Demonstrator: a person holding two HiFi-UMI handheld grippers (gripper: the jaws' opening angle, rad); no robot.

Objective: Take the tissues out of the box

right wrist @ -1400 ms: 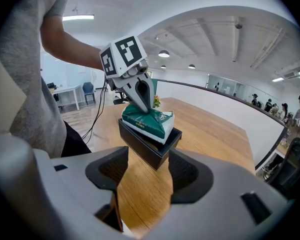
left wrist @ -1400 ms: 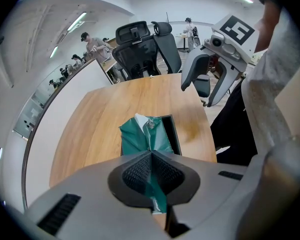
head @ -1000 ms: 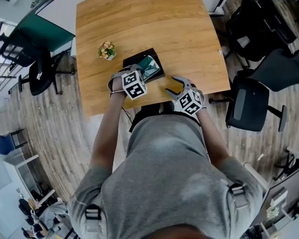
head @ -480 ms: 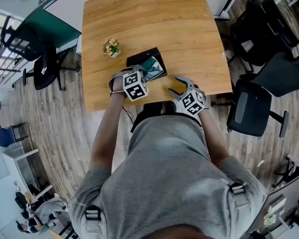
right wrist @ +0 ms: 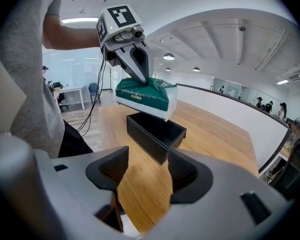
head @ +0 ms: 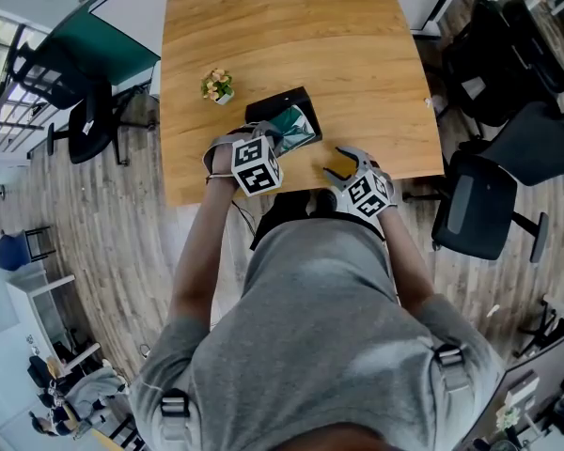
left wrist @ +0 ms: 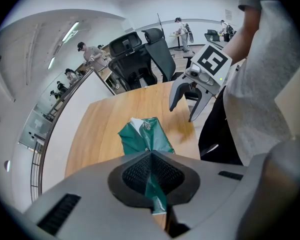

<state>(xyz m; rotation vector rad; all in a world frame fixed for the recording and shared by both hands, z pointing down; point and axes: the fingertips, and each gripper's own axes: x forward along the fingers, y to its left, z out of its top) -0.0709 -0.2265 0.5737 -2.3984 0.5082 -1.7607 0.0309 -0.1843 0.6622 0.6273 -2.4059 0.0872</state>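
Head view: we noted a wooden table (head: 291, 36) filling the upper middle of the frame, with the person's grey-shirted torso below it. A small potted flower (head: 217, 86) stood left of centre on the tabletop. Just right of it sat an open black box (head: 268, 109).

Left gripper (head: 274, 139): jaws fully closed, pinching the top fold of a green tissue pack (head: 295, 127). In the left gripper view we saw the green wrapper squeezed between the two dark pads, the rest of the pack hanging beyond them over the wood. In the right gripper view the pack hung near the frame's centre, directly over the far end of the box and apparently clear of its rim. The box interior looked empty there.

Right gripper (head: 343, 163): jaws parted, nothing between them. It hovered over the table's near edge, lower right of the box and apart from it. Its own view showed only bare tabletop in the gap.

Black office chairs (head: 479, 205) stood along the right edge of the head view.
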